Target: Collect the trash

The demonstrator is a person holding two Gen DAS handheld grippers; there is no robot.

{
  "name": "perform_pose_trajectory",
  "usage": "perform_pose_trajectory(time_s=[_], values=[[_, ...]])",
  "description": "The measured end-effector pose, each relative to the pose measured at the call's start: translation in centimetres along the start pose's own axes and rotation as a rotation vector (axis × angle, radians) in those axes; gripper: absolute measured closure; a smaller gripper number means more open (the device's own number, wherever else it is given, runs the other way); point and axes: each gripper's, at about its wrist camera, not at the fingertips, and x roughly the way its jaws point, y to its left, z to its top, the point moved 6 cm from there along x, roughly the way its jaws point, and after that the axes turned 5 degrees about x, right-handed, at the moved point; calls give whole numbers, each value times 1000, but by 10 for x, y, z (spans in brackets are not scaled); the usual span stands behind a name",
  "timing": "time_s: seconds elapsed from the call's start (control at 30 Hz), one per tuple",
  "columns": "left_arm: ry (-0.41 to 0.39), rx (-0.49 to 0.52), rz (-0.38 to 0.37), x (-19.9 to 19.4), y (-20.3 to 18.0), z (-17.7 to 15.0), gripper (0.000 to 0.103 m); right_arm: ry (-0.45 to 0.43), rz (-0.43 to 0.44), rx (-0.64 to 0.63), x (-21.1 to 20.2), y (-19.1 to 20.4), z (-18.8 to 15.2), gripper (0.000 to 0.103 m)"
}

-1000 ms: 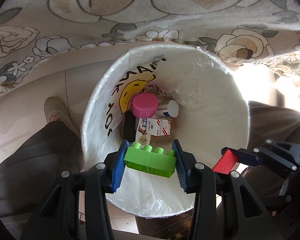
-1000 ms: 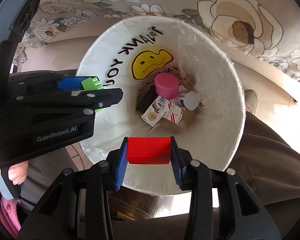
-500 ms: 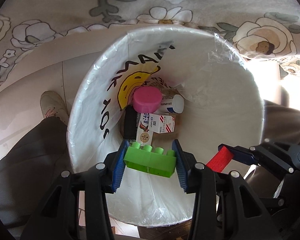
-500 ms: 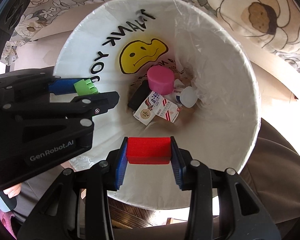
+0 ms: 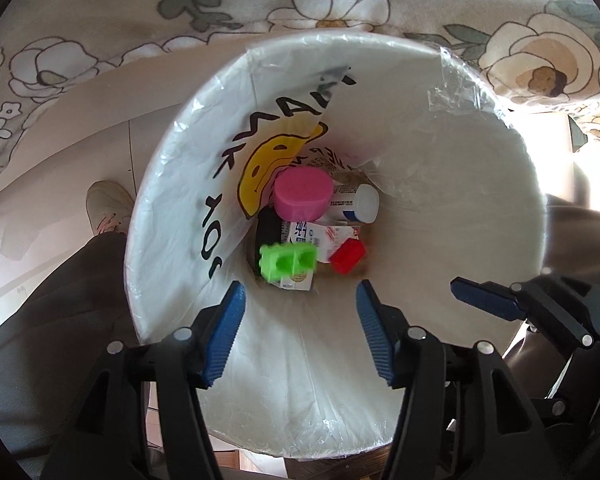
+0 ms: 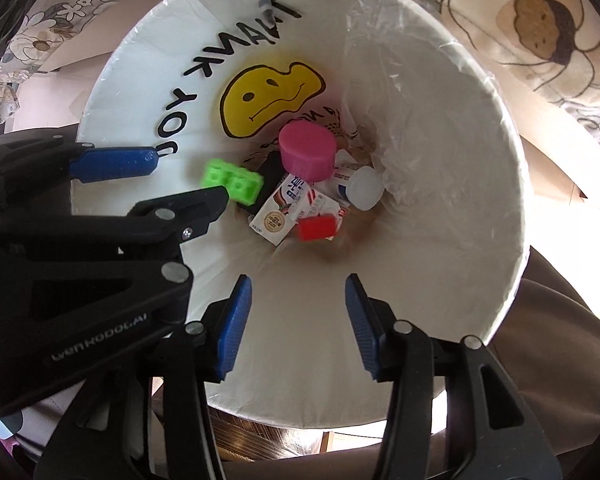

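You held both grippers over the mouth of the white, bag-lined trash bin point(image 5: 452, 208), pointing steeply down into it. The left gripper point(image 5: 300, 332) had just been opening: its blue pads stood spread with nothing between them, and the green building block point(image 5: 288, 261) you had carried was free of them, below and ahead of the fingertips, down near the bottom of the bin. In the left wrist view it looked slightly blurred and sat over the small milk carton point(image 5: 306, 240), close to the left wall of the bin by the black lettering. The right gripper point(image 6: 298, 318) had likewise just been opening; its pads were apart and empty, and the red block point(image 6: 317, 228) lay well beyond them on the bottom, touching the carton's lower right edge.

The rest of the trash was heaped at the bottom, farther from your fingertips than the two blocks: a pink round cap point(image 6: 307, 152) on top toward the yellow smiley face point(image 6: 270, 96) printed on the bag, a small white bottle point(image 6: 360, 188) on its side just right of the cap, and a black object point(image 5: 268, 232) partly hidden under the cap and the carton.

In the right wrist view your left gripper reached in over the bin's left rim, its tips just beside the green block but not touching it. A floral cloth point(image 5: 100, 20) lay beyond the bin's far rim.
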Motion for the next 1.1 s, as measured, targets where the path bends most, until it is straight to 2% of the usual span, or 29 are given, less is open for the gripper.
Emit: perform_pose_trajectory(time_s=[0.4, 0.6, 0.67, 0.83, 0.97, 1.1], values=[[-2, 4, 6, -7, 0, -3, 40, -20, 4, -1, -11, 3, 3, 52], [-34, -19, 9, -24, 4, -7, 40, -56, -2, -12, -25, 4, 0, 52], [-59, -27, 4, -36, 5, -10, 40, -78, -8, -24, -32, 6, -2, 52], [-135, -41, 48, -72, 5, -20, 40, -147, -29, -53, -64, 9, -11, 52], [-197, -27, 61, -105, -2, -33, 40, -195, -8, -60, -96, 10, -21, 52], [-306, -6, 92, -154, -7, -47, 32, -279, -8, -98, -140, 16, -35, 52]])
